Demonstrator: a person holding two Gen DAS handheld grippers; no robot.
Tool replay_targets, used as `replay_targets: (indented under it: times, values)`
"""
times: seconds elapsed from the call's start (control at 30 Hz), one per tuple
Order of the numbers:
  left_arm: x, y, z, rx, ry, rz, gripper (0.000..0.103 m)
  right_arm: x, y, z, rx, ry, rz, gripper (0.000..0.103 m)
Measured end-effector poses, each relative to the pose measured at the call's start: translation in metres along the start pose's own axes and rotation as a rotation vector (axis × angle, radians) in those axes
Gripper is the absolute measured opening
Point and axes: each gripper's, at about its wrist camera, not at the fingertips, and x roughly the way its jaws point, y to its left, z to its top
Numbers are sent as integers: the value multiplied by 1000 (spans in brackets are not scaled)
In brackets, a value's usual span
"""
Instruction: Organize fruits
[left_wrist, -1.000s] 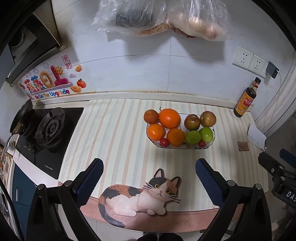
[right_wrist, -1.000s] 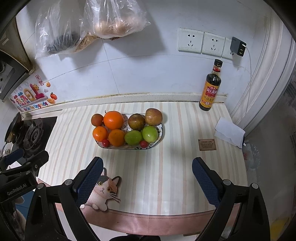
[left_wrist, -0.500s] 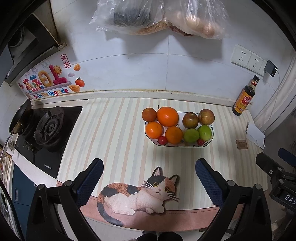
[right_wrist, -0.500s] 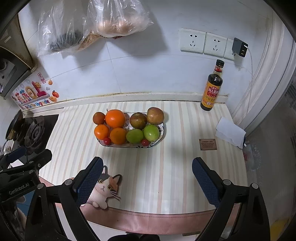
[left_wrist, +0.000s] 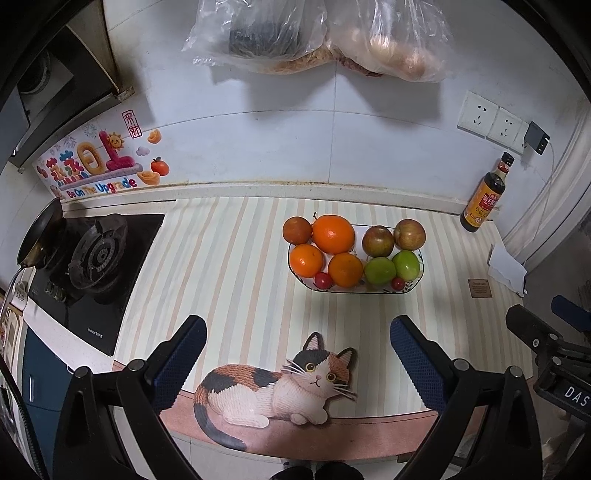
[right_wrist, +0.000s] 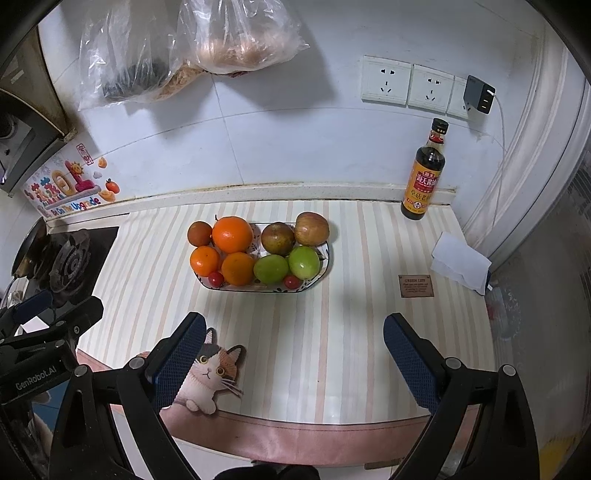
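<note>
A patterned oval bowl (left_wrist: 419, 275) (right_wrist: 325, 266) sits on the striped counter, full of fruit: oranges (left_wrist: 333, 233) (right_wrist: 232, 234) on its left, two green apples (left_wrist: 406, 265) (right_wrist: 303, 261) and two brownish apples (left_wrist: 409, 234) (right_wrist: 311, 228) on its right, two small red tomatoes (left_wrist: 323, 280) (right_wrist: 216, 278) at the front. My left gripper (left_wrist: 298, 345) is open and empty, above the counter's front edge, well short of the bowl. My right gripper (right_wrist: 294, 341) is open and empty, also near the front edge, to the right of the bowl.
A gas stove (left_wrist: 92, 254) with a pan is at the left. A soy sauce bottle (right_wrist: 424, 173) stands at the back right by the wall. A folded white paper (right_wrist: 460, 264) lies right. Plastic bags (left_wrist: 321, 37) hang on the wall above. A cat mat (left_wrist: 280, 384) lies at the front edge.
Both grippers have drawn back slightly from the bowl; the bowl sits a little higher and smaller in both views. Both stay open and empty.
</note>
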Motion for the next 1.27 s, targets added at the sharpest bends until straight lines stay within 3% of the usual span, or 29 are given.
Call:
replay_targets:
  times: [1.27]
  values:
    - [-16, -4, -11, 16, -21, -24, 102, -15, 1, -11, 3, -1, 3, 99]
